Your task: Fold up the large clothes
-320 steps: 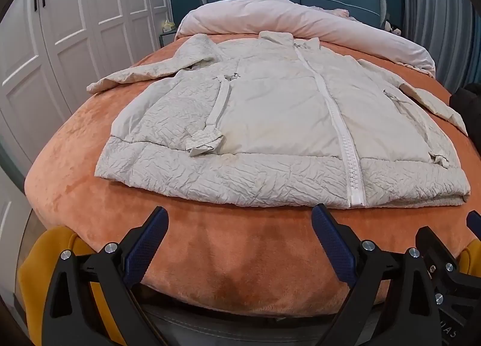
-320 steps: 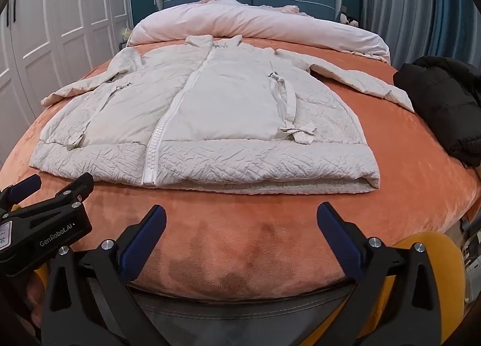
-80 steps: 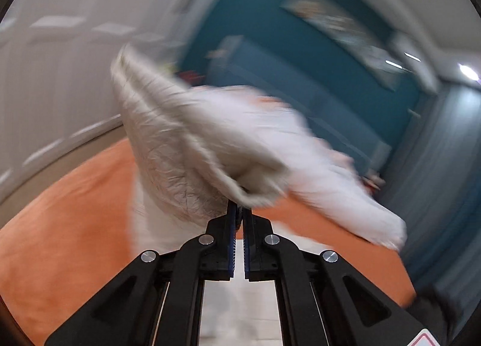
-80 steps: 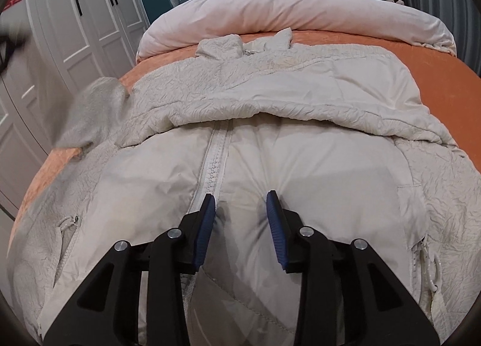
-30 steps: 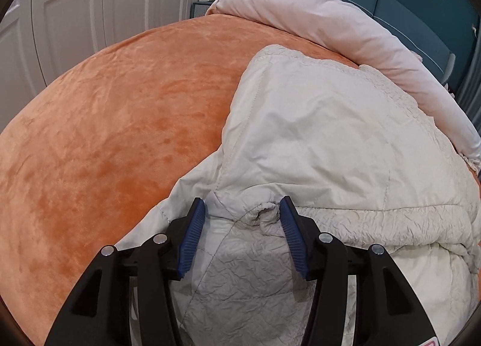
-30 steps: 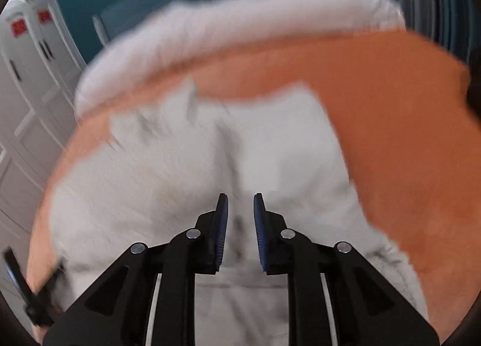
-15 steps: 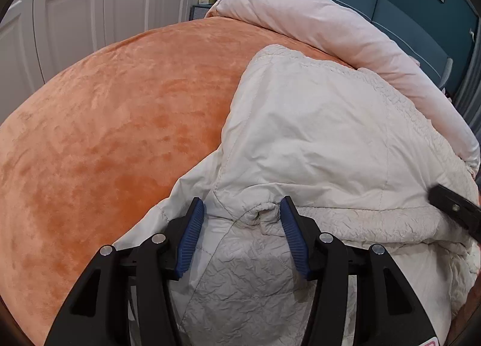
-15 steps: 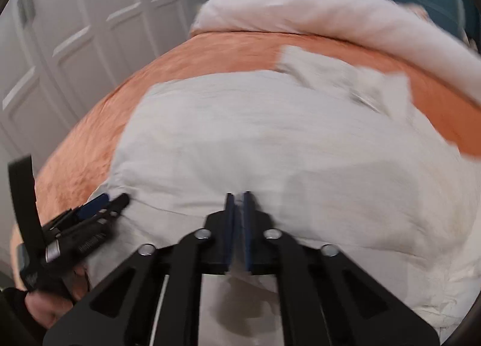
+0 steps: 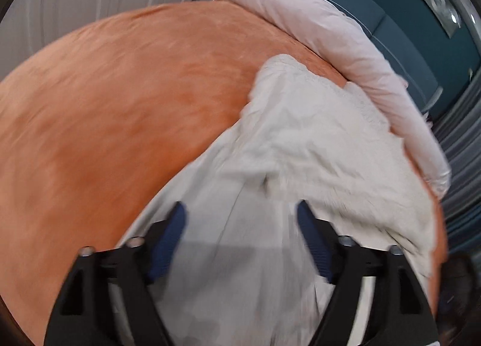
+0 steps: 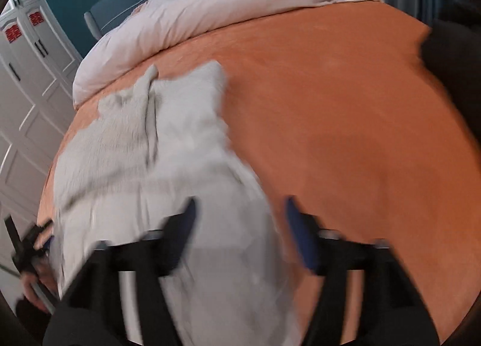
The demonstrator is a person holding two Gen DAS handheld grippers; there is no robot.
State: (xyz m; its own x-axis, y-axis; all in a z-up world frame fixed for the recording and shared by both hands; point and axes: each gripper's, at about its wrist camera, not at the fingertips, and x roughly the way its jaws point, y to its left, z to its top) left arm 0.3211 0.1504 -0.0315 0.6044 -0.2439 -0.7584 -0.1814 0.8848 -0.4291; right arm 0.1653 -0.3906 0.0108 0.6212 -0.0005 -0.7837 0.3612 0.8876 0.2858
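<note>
- Left claw (image 9: 240, 234): jaws opening, spread above the coat (image 9: 300, 141), pads clear of the cloth.
- Right claw (image 10: 239, 225): jaws opening over the coat's near edge, gripping nothing.
- Coat lies folded lengthwise on the orange bed (image 10: 345, 111), its long axis running away, collar toward the pink duvet (image 10: 240, 6).

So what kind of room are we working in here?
A bedroom, almost certainly. The cream jacket lies on a bed with an orange bedspread, a pale duvet is bunched against a blue padded headboard, and white wardrobe doors line one wall.
</note>
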